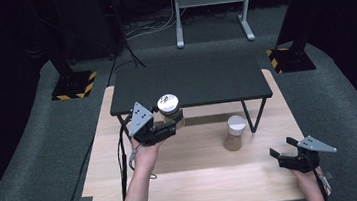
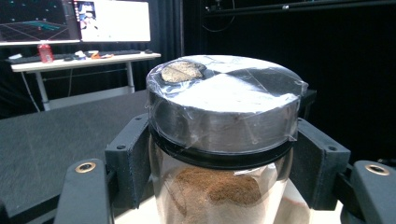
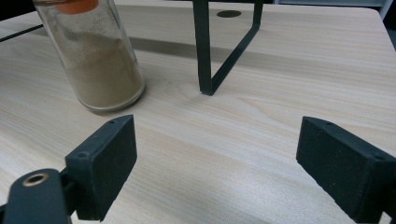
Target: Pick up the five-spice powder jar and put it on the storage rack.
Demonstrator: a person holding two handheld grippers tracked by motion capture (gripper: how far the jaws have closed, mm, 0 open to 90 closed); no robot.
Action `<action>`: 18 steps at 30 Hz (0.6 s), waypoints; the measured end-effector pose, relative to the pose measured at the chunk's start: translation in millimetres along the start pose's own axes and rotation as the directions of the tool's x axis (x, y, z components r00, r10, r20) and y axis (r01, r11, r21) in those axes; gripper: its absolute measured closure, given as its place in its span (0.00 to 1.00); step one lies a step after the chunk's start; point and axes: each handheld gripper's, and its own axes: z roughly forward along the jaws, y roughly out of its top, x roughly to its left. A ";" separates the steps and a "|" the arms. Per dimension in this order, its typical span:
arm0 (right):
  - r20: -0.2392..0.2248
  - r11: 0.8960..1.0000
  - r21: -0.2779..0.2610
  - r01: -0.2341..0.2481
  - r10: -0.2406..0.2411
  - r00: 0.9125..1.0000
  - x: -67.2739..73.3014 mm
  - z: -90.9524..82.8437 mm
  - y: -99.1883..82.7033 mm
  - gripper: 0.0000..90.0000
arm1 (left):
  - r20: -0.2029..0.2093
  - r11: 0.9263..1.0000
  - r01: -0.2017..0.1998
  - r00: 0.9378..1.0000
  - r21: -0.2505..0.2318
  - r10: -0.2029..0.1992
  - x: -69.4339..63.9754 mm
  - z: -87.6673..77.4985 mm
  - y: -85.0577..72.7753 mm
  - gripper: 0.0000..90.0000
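Note:
My left gripper (image 1: 171,125) is shut on a glass spice jar (image 1: 171,110) with a silver lid and brown powder inside, held upright above the table at the front edge of the black shelf (image 1: 189,81). From the left gripper view the jar (image 2: 224,140) sits between both pads, its lid wrapped in clear film. A second jar (image 1: 234,133) with a white lid and tan powder stands on the wooden table (image 1: 195,179), near the shelf's right leg. My right gripper (image 1: 283,150) hovers open at the table's right front, and the tan jar (image 3: 93,60) lies ahead to its left.
The black shelf stands on thin metal legs (image 3: 205,46) over the back half of the table. A cable (image 1: 121,157) trails from the left gripper down the table's left side. Black stands with yellow-striped bases (image 1: 73,85) sit on the floor behind.

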 end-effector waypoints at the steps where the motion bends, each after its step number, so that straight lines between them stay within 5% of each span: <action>1: 0.000 1.000 0.001 -0.002 0.002 1.000 0.2 0.0 0.1 0.12 | 0.002 1.000 0.009 1.000 -0.004 -0.009 1.4 1.3 1.9 0.34; 10: 0.001 1.000 0.003 0.002 -0.002 1.000 0.5 0.3 0.6 0.12 | 0.005 0.999 0.047 0.999 -0.027 -0.047 9.4 9.7 14.1 0.34; 18: 0.001 1.000 0.007 0.006 -0.006 1.000 1.1 0.6 1.3 0.12 | -0.023 0.999 0.035 0.999 0.005 -0.035 13.8 30.9 33.7 0.34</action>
